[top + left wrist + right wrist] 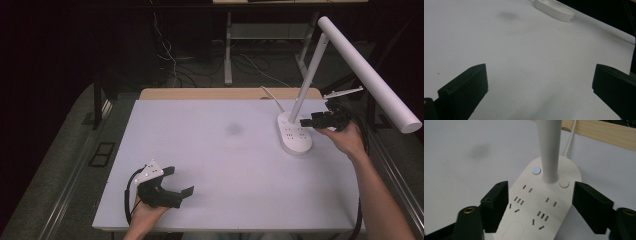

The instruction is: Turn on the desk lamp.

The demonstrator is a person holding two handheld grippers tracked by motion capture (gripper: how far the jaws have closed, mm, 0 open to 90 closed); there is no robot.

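The right tongs (539, 202) were held part-open astride the lamp base (544, 202), untouched, near the bench (225, 165) edge. The left tongs (539, 92) were spread wide over bare bench. The lamp head (370, 75) was cut off.

No legible text, label, brand or number appeared in any view. The lamp base (544, 202) — white, with socket slots on its top — carried no readable marking; its two round buttons bore no symbol, one of them (536, 170) showing a blue light. The table (225, 165) surface was unprinted — a faint grey smudge (233, 128) was its sole mark.
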